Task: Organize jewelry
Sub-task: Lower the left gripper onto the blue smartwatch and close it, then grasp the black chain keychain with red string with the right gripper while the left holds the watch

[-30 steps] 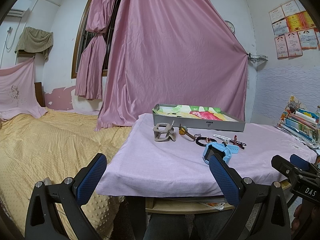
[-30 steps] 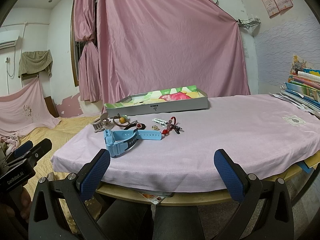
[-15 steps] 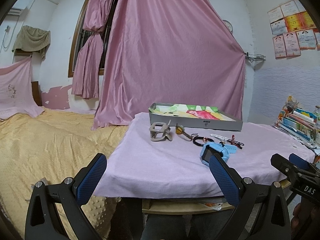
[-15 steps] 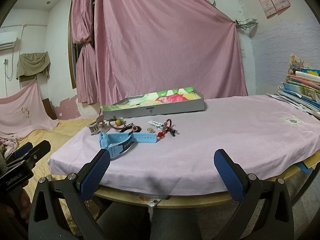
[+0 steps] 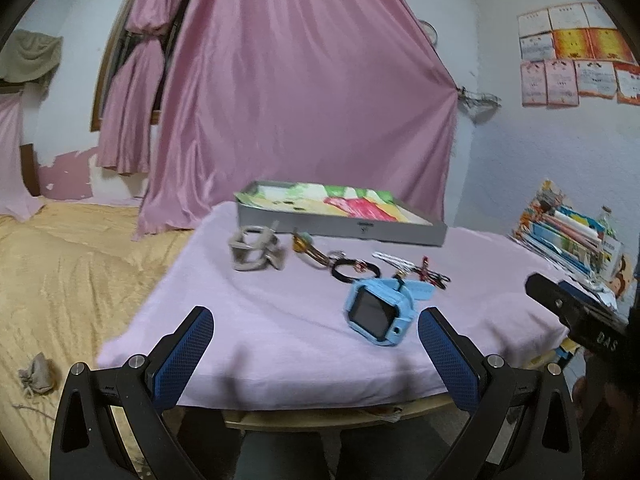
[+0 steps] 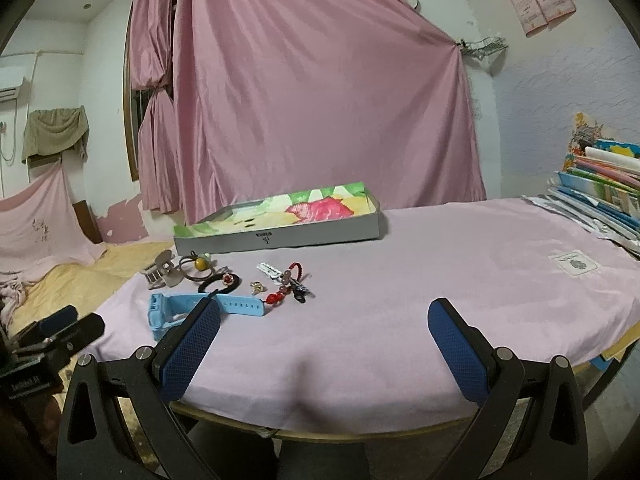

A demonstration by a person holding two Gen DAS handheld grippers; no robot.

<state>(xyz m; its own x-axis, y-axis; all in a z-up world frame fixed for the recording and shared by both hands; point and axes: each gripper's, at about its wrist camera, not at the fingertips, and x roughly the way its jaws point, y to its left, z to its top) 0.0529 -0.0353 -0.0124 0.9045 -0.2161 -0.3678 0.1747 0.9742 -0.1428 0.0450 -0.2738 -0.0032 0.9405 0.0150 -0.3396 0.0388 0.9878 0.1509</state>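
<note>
A light blue watch (image 5: 380, 312) lies on the pink tablecloth (image 5: 280, 320), close to my left gripper's right finger. Behind it sit a beige hair claw (image 5: 256, 251), a hair tie with an orange bead (image 5: 304, 245), a black hair tie (image 5: 352, 270), a white hair clip (image 5: 390, 259) and a red bead bracelet (image 5: 430, 274). A shallow grey tray (image 5: 340, 229) with a colourful lining stands at the back. My left gripper (image 5: 314, 344) is open and empty. My right gripper (image 6: 324, 340) is open and empty above the cloth, right of the watch (image 6: 200, 308) and the bracelet (image 6: 288, 284).
A stack of books (image 6: 604, 196) lies at the table's right edge. A bed with a yellow cover (image 5: 72, 280) borders the table on the left. Pink curtains (image 5: 300, 100) hang behind the tray. Bare cloth (image 6: 460, 264) spreads over the right half of the table.
Both grippers have come closer to the table and now hang over its front edge. The watch looms larger. Nothing on the cloth has moved.
</note>
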